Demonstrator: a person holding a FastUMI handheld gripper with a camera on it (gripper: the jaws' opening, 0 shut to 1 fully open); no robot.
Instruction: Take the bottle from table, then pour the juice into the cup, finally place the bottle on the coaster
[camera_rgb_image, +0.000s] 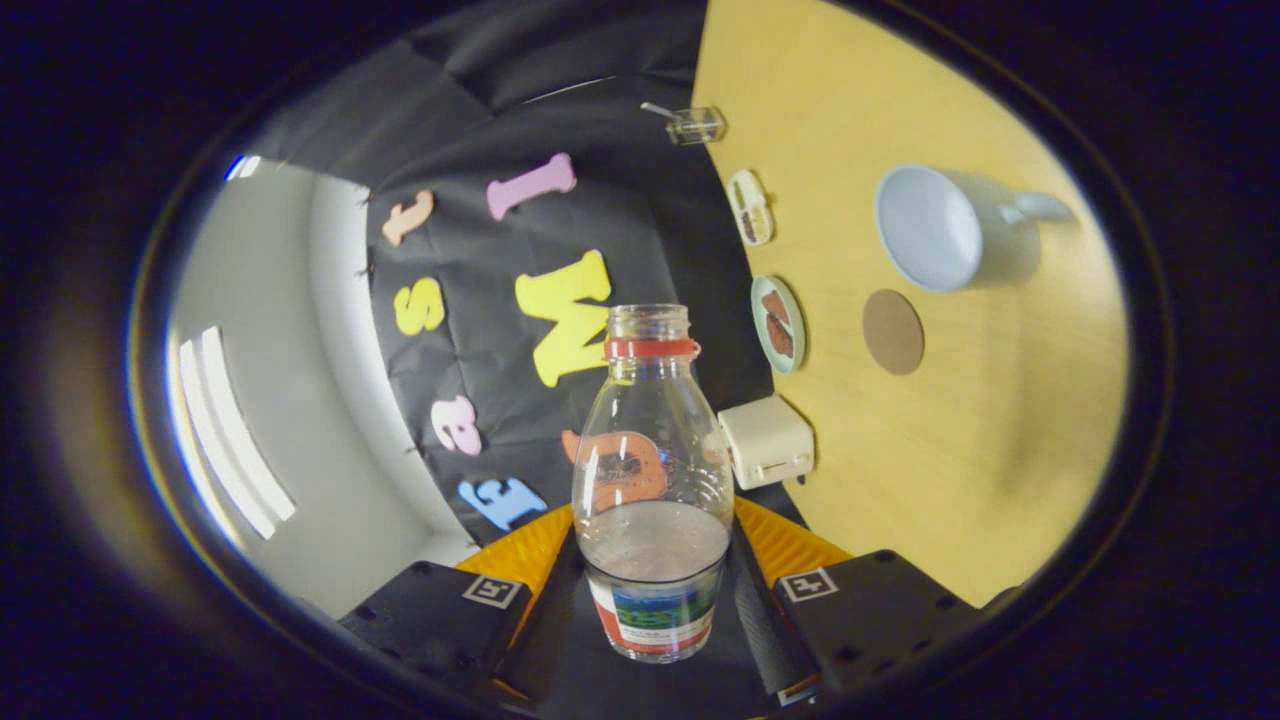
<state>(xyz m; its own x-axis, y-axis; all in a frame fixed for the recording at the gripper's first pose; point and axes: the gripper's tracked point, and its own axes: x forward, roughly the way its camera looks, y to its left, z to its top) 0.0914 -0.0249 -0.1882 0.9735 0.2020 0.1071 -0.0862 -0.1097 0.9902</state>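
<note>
The tongs (655, 600) are pinching a clear glass bottle (652, 480) with a red neck ring and a printed label band near its base, one finger pressed against each side of its lower body, so the first step, taking the bottle from the table, looks done. The whole view is rolled hard over: the pale yellow wooden table (960, 480) stands like a wall off to the right of the tongs, which suggests the bottle is being tipped sideways, though I cannot tell whether this is the pour itself or only the carry towards it. The bottle's mouth is open, with no cap on it, and pale liquid fills only the lower part of it, around the label. Well beyond the tongs and to their right, the light blue ceramic mug (935, 232) with a side handle shows a bare inside, as far as can be seen, so the pouring seems not yet done. The round brown coaster (893, 331) lies just beside the mug, nearer the tongs, with nothing on it, so the last step is also left. Along the table's far edge sit a small cream toaster (768, 441), two little plates of toy food (777, 323) and a small clear glass box (695, 125).
</note>
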